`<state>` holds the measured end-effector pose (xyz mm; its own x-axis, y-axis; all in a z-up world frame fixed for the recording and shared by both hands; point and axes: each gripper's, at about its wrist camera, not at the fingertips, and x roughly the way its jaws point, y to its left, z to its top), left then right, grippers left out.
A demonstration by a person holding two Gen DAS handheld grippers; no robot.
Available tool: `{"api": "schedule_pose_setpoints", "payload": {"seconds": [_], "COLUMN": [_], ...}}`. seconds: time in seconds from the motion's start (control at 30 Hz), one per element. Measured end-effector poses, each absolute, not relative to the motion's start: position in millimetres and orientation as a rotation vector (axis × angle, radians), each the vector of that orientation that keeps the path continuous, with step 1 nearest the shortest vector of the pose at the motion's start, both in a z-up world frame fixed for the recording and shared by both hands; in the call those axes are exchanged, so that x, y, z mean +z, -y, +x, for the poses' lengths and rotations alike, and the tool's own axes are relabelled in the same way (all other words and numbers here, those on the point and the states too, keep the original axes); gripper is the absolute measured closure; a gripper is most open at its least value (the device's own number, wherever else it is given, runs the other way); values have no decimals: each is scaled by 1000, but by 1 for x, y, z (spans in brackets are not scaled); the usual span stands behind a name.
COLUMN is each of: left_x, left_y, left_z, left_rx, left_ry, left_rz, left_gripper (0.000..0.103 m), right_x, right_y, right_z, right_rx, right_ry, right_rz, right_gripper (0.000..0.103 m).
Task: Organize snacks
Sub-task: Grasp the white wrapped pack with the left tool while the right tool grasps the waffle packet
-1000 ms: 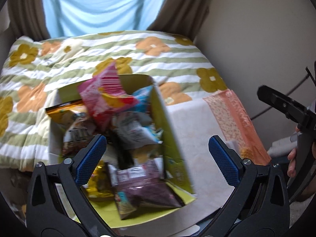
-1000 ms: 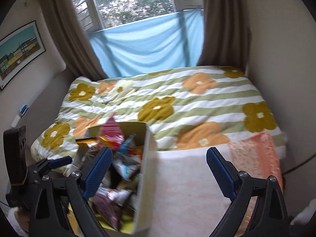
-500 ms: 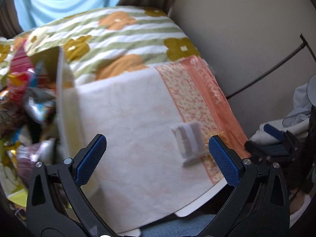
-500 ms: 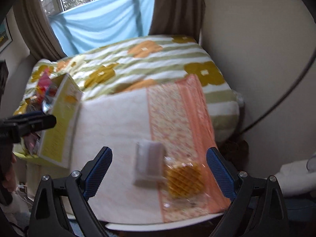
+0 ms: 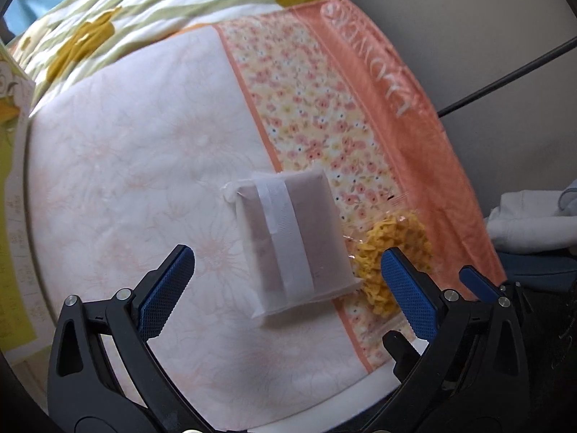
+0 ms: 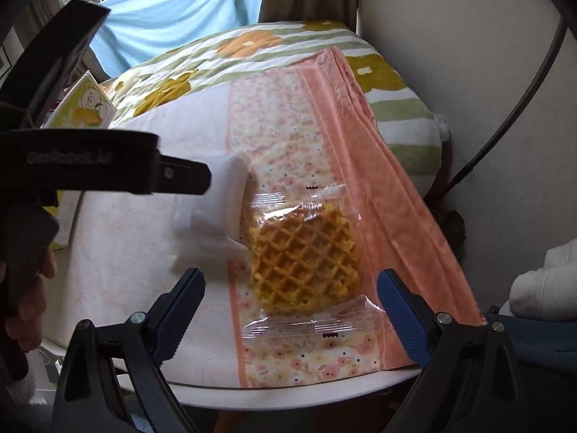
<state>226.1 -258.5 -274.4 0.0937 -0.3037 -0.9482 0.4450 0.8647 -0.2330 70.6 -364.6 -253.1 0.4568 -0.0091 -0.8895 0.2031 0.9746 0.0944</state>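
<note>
In the left wrist view, the left hand-held gripper [image 5: 285, 288] points down at the tabletop [image 5: 108, 187], which is covered with a pale cloth that has a flowered orange border. Its blue fingers stand wide apart and hold nothing. A white snack packet [image 5: 292, 241] lies flat on the cloth between and just beyond the fingers, not touched by them. A waffle in clear wrap [image 5: 393, 249] lies just beside the packet on the flowered border, partly behind the right finger. A yellow box [image 5: 14, 195] stands at the left edge.

In the right wrist view, the right hand-held gripper [image 6: 290, 297] is also wide apart and empty. The waffle in clear wrap [image 6: 304, 256] lies between its fingers on the border, untouched. The white snack packet [image 6: 223, 195] lies just left of it, partly hidden by the black arm of the left hand-held gripper. The yellow box [image 6: 88, 106] stands further back on the left, near the bed with a flowered quilt [image 6: 252, 47].
</note>
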Motion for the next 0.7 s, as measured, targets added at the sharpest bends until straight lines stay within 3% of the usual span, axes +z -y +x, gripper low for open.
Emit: {"api": "schedule_pose_setpoints", "payload": {"seconds": [0.27,0.5,0.7], "left_x": [-305,-311,-304], "left_y": [275,275,271], "left_z": [232,228,220], "left_rx": [-512,-514,-549], "left_ry": [-1389,-1355,-1329], "left_rz": [167,212,243], "left_gripper": [1,10,35], "right_x": [-280,-286,-294], "right_y": [366,363,367], "right_z": [71,76,88], "right_rx": [-166,-203,-211], "right_ry": [-1101,-1108,-1129], "right_rz": [152,97,87], "right_gripper": [8,8,8]}}
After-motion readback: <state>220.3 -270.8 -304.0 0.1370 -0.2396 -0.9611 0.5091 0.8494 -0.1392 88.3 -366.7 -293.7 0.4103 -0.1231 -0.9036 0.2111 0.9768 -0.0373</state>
